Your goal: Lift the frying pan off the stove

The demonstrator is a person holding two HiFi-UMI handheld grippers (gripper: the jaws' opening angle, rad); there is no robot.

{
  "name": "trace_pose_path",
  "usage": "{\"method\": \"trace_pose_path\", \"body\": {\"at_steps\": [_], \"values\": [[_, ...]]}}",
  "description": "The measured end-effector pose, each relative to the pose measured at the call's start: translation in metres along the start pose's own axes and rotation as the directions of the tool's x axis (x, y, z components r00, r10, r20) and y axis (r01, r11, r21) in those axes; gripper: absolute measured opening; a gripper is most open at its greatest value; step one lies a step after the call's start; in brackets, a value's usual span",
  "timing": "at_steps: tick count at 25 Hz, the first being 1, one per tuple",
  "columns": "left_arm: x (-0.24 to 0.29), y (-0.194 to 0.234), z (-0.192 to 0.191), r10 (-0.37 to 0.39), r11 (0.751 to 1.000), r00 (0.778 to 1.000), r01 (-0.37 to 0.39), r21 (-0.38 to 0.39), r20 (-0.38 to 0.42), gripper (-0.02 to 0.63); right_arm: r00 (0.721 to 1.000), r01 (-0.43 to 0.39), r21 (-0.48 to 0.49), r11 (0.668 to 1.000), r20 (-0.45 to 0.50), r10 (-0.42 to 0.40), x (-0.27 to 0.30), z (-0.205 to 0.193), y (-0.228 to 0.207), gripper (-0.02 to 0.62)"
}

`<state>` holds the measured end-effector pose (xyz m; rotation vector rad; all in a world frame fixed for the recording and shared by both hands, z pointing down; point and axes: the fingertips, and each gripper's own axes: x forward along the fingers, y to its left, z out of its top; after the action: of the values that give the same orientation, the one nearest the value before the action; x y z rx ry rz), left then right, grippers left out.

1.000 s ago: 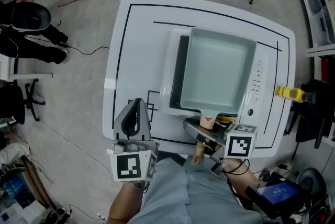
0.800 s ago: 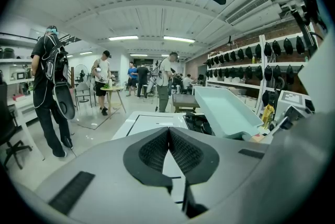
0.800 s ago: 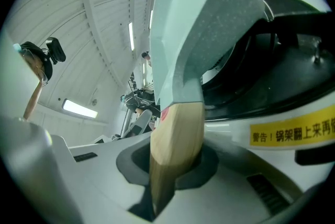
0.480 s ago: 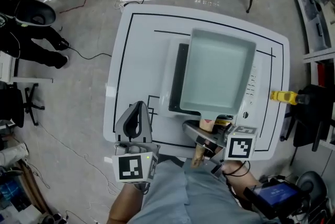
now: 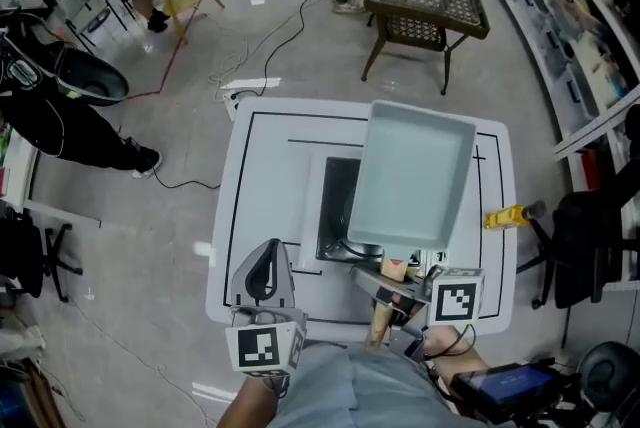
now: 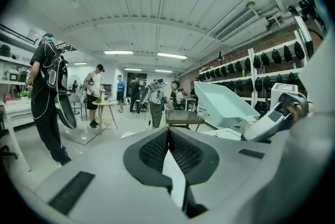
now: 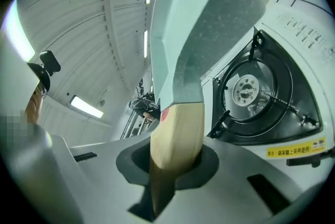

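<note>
Workshop floor, white table [image 5: 250, 216] with the stove [image 5: 335, 206] on it. Right gripper [image 7: 172, 165] is clamped on the wooden handle [image 7: 175, 129] of the frying pan [image 5: 410, 176]. The pan is tilted up ahead of the jaws, clear of the bare burner [image 7: 246, 92] beyond them. Left gripper [image 6: 168, 134] has its jaws together, nothing between them. The lift looks done; what's left is probably holding the pan or carrying it clear.

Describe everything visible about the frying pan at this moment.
The frying pan is square and deep-walled, pale grey-green with a speckled underside, empty, with a light wooden handle. It hangs tilted above the stove, clear of the exposed burner. Only the right gripper touches it, jaws clamped on the handle.
</note>
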<state>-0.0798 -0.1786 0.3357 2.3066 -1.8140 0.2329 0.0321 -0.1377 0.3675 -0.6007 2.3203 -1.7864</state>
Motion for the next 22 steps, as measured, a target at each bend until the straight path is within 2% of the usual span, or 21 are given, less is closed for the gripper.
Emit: {"method": "trace_pose_path", "body": {"at_steps": [8,22], "values": [[-0.008,-0.013,0.012,-0.056,0.998,0.997,0.055,0.02,0.054,0.018,0.996,0.065,-0.038,0.997,0.058,-0.063,-0.028,-0.002,0.004,0.071],[-0.008,-0.047,0.008,-0.109,0.993,0.993,0.108,0.039,0.043,0.018,0.995,0.022,-0.011,1.0,0.099,-0.021,-0.056,-0.01,0.003,0.071]]}}
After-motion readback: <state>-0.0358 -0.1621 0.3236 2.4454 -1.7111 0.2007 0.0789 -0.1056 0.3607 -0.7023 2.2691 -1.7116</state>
